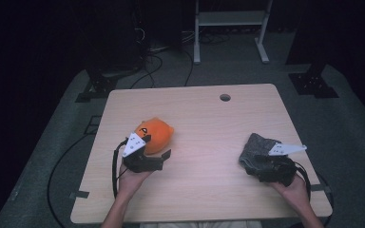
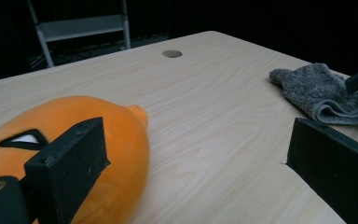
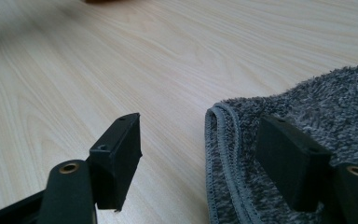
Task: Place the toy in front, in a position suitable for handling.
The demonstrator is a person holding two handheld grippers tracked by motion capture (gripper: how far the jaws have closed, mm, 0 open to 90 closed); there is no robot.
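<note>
A: Left hand-held gripper (image 1: 158, 151): what state?

B: Jaws spread wide, gripping nothing; one jaw lies against the orange plush toy (image 1: 154, 134) on the table's (image 1: 204, 118) left half.

A: And the right hand-held gripper (image 1: 262, 159)?

B: Also open and empty, straddling the hemmed edge of the grey towel (image 1: 255, 148), which lies crumpled on the right half.

Plush toy (image 1: 155, 135) on table (image 1: 204, 190), left half, mid-depth. Folded cloth (image 1: 255, 150) on table, right half, slightly nearer person, well apart from toy. Left gripper (image 1: 158, 153) just near-side of toy, one jaw against toy's flank, other over bare table. Right gripper (image 1: 261, 167) at cloth's near edge, one jaw over cloth, other over bare wood. Round hole (image 1: 225, 97) near far edge, right of centre. Metal frame (image 1: 230, 19) on floor behind table.
</note>
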